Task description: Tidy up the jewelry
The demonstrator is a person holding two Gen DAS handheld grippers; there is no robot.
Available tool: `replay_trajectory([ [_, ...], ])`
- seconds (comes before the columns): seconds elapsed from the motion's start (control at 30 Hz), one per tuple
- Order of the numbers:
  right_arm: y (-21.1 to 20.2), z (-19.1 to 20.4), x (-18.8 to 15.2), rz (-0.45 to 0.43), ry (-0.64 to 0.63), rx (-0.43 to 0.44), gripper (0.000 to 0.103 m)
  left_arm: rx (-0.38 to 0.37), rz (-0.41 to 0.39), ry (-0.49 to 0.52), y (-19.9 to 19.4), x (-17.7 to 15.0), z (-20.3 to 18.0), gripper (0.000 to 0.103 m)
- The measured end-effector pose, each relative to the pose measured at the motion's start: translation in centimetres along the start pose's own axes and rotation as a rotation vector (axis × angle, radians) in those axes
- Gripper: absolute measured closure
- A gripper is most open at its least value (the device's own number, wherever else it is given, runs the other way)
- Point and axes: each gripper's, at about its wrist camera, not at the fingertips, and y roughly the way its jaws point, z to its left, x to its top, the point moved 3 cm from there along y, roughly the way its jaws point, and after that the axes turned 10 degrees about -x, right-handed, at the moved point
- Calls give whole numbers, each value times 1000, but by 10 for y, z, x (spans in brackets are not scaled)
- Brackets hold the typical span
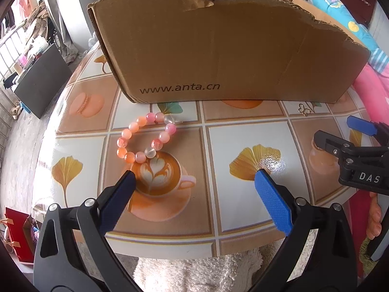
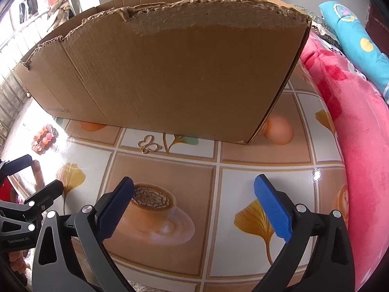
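A pink and orange bead bracelet (image 1: 145,139) lies on the patterned table, just beyond my left gripper's left finger; it also shows far left in the right wrist view (image 2: 44,139). A small gold butterfly charm (image 2: 148,144) lies near the foot of the cardboard box (image 2: 170,73), ahead and left of my right gripper; in the left wrist view the charm (image 1: 304,110) is at the right. My left gripper (image 1: 194,175) is open and empty. My right gripper (image 2: 194,182) is open and empty, and also shows at the right edge of the left wrist view (image 1: 340,133).
The open cardboard box (image 1: 218,56) with torn top edges stands across the back of the table (image 1: 243,206). Pink bedding (image 2: 352,133) and a blue pillow (image 2: 352,36) lie to the right. A dark cabinet (image 1: 41,82) stands on the left.
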Motion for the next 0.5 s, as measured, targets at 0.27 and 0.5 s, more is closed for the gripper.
replay_trajectory([
  [0.27, -1, -4, -6, -10, 3, 0, 7, -138, -143, 81, -26, -10, -8, 8],
  [0.5, -4, -2, -8, -16, 0, 2, 6, -177, -235, 93, -40, -9, 2, 22],
])
